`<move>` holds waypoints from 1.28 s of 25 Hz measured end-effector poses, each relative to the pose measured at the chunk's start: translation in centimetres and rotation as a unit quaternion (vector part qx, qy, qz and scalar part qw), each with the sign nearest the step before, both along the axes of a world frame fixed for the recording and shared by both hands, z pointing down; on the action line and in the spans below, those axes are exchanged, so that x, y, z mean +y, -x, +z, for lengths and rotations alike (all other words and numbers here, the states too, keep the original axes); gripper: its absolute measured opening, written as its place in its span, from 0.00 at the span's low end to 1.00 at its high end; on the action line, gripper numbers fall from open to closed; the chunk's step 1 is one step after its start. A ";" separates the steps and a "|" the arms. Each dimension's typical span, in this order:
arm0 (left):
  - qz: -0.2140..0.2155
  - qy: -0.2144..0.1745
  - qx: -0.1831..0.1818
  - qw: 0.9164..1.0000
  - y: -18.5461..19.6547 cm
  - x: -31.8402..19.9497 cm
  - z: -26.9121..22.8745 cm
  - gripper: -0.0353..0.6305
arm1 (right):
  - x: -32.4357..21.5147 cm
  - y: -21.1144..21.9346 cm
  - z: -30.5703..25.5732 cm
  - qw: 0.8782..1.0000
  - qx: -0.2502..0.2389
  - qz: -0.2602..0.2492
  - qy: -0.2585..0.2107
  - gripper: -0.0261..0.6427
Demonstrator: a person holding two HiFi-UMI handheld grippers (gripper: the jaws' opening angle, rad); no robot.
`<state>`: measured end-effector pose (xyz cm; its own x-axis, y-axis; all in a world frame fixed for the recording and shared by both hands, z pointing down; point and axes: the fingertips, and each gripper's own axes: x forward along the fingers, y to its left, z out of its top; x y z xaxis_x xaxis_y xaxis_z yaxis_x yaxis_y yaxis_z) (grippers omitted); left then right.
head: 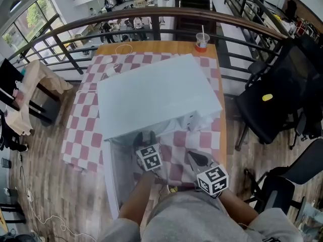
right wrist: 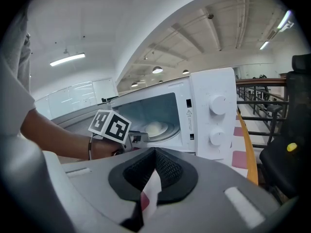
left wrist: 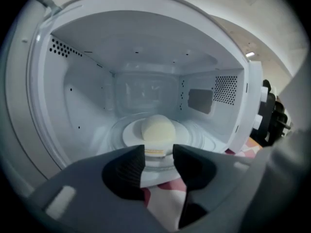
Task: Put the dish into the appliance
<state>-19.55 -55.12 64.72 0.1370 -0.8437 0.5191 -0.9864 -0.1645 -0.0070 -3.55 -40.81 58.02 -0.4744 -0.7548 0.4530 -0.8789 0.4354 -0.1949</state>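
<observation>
Dish (left wrist: 132,133) with pale round bun (left wrist: 158,128) resting on the turntable inside the open microwave (left wrist: 82,101), toward the near edge of the counter (head: 151,47). Left gripper (left wrist: 159,152) just outside the opening, jaws apart, gripping nothing. Right gripper (right wrist: 155,149) nearby, jaws closed, empty.

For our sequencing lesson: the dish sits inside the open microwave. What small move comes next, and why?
Probably draw the left tool back from the white microwave: the round white plate with its pale bun rests on the glass turntable, and the jaws stand apart.
</observation>
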 end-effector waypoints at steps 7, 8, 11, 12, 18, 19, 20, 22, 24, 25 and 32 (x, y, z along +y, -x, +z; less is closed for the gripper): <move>-0.021 -0.015 0.053 0.998 0.9 0.5 -2.5 0.07 | 0.1 -2.5 -2.4 0.999 0.029 0.002 -0.046 0.04; -0.024 -0.023 0.069 0.997 0.8 1.0 -3.3 0.07 | 0.0 -3.0 -3.0 0.998 0.032 0.005 -0.053 0.04; -0.025 -0.042 0.121 0.991 0.2 3.7 -5.3 0.07 | 0.5 -5.1 -4.5 0.997 0.037 0.018 -0.067 0.04; -0.021 -0.046 0.134 0.990 -0.1 4.8 -5.9 0.07 | 0.9 -5.9 -5.0 0.997 0.038 0.021 -0.070 0.04; 0.031 -0.074 0.157 0.984 -2.0 10.5 -8.9 0.07 | 3.6 -10.0 -7.0 0.994 0.049 0.047 -0.082 0.04; 0.039 -0.078 0.163 0.983 -2.2 11.4 -9.4 0.07 | 4.1 -10.4 -7.1 0.994 0.051 0.051 -0.082 0.04; 0.047 -0.080 0.169 0.981 -2.5 12.3 -9.8 0.07 | 4.5 -10.8 -7.2 0.994 0.053 0.055 -0.082 0.04; 0.059 -0.080 0.178 0.979 -3.0 14.0 -10.5 0.07 | 5.5 -11.5 -7.2 0.994 0.053 0.063 -0.078 0.04; 0.071 -0.077 0.183 0.977 -3.4 15.7 -10.9 0.07 | 6.5 -11.8 -7.1 0.994 0.048 0.068 -0.073 0.04; 0.077 -0.076 0.183 0.977 -3.5 16.5 -11.0 0.07 | 6.9 -11.8 -7.0 0.994 0.047 0.069 -0.071 0.04; 0.090 -0.083 0.173 0.977 -3.4 21.5 -12.1 0.07 | 9.1 -13.3 -7.5 0.993 0.066 0.059 -0.078 0.04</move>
<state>-16.12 -33.65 52.63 0.4329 -0.8588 0.2740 -0.8902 -0.3595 0.2797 9.72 -31.76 50.47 -0.3227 -0.8671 0.3793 -0.9389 0.3441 -0.0123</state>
